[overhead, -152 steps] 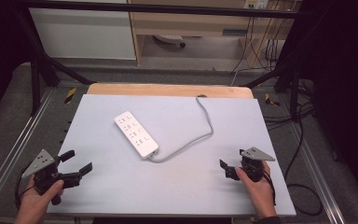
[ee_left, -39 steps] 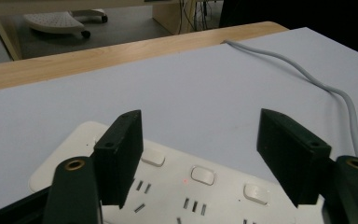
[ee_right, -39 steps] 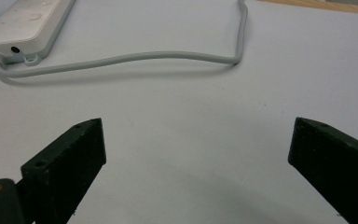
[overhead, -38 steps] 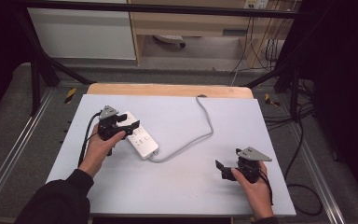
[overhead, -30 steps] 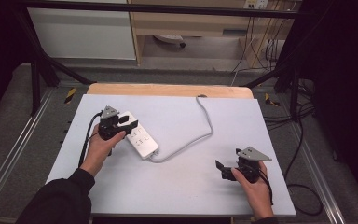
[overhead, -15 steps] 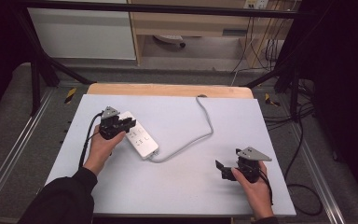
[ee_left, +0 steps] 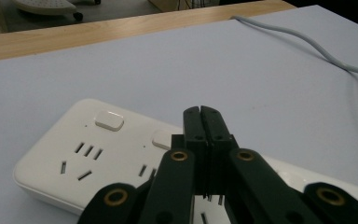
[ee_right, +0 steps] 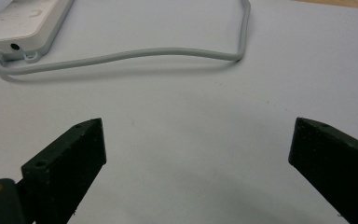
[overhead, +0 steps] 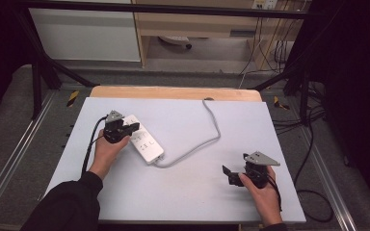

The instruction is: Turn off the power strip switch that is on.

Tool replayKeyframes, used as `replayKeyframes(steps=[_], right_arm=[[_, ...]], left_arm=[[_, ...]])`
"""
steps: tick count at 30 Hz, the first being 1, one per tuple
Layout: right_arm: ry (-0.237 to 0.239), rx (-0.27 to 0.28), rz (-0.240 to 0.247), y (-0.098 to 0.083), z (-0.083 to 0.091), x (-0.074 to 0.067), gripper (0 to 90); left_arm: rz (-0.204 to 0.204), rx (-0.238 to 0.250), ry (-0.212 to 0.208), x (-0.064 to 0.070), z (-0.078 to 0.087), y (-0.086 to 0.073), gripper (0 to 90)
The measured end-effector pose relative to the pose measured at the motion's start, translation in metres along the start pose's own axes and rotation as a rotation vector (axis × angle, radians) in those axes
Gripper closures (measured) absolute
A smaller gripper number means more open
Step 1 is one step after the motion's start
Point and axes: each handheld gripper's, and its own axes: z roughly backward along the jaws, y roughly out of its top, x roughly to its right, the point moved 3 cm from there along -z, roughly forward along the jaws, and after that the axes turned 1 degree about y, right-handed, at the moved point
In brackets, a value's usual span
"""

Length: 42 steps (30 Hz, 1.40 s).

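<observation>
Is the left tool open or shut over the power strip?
Shut: the left tool has just closed, its jaws pressed together with nothing between them, above the power strip.

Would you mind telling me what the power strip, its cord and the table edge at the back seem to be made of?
Power strip: likely moulded plastic, white, smooth with a soft sheen and rounded corners. Cord: probably rubber or PVC sheathing, grey, matte, bending in loose curves. Table edge: looks like light wood or wood veneer, with faint grain.

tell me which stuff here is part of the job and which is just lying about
In the job:
- white power strip, with its switch buttons
- left hand-held gripper, jaws shut over the strip, just closed, nothing between them

Just about:
- grey cord
- right hand-held gripper, open over bare table
</observation>
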Motion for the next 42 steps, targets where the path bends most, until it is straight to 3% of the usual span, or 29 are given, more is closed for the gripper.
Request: replayKeyframes(steps=[14, 42], right_arm=[[0.004, -0.002, -0.002, 0.0, 0.0, 0.0, 4.4], [0.007, -0.011, 0.001, 0.0, 0.0, 0.0, 4.3]], left_arm=[[-0.006, -0.045, -0.044, 0.008, -0.012, -0.007, 90.0], [-0.025, -0.061, -0.057, 0.014, -0.016, -0.01, 90.0]])
